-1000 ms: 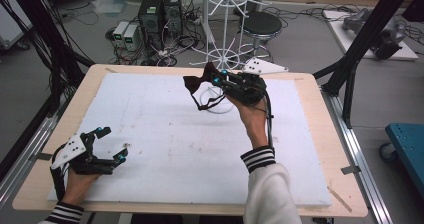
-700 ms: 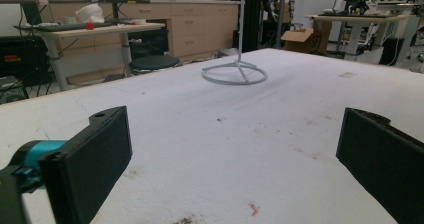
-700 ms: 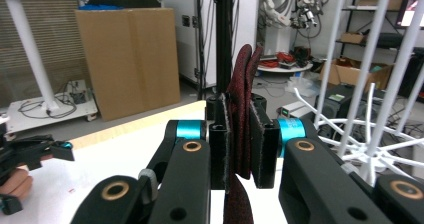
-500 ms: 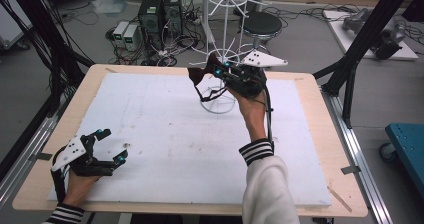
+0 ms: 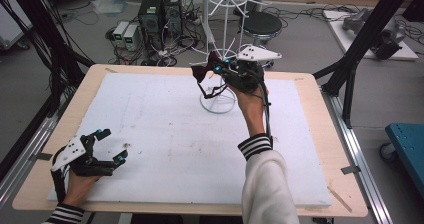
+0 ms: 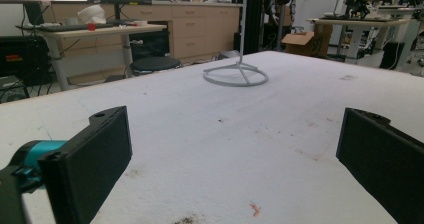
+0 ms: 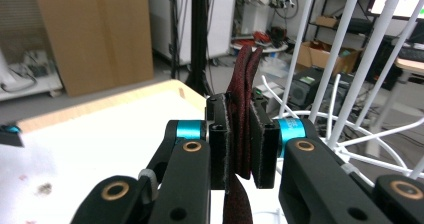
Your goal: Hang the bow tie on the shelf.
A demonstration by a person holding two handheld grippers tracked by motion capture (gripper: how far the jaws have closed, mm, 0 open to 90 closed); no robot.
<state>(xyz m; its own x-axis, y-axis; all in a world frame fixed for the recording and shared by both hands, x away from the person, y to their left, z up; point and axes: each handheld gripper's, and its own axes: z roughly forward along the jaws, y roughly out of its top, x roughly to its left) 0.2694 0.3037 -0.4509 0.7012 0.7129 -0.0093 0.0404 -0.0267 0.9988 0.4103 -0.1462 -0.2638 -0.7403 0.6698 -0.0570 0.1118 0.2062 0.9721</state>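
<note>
— While the right gripper (image 5: 212, 69) hangs above the far edge of the surface (image 5: 165, 129), what sits between its fingers (image 7: 219, 149)?

— A dark red cloth (image 7: 242, 99), pinched tight and held up beside the white wire rack (image 5: 220, 44).

— And the left gripper (image 5: 107, 146)?

— It rests near the near left corner, fingers (image 6: 95, 159) spread wide, nothing between them.

A wire rack (image 5: 220, 44) stands at the far middle of the desk (image 5: 320, 149). Just before it, the right claw (image 5: 212, 73) holds a cloth strip (image 5: 201, 74) above the desk, while the left claw (image 5: 111, 145) rests at the near left corner (well apart).
</note>
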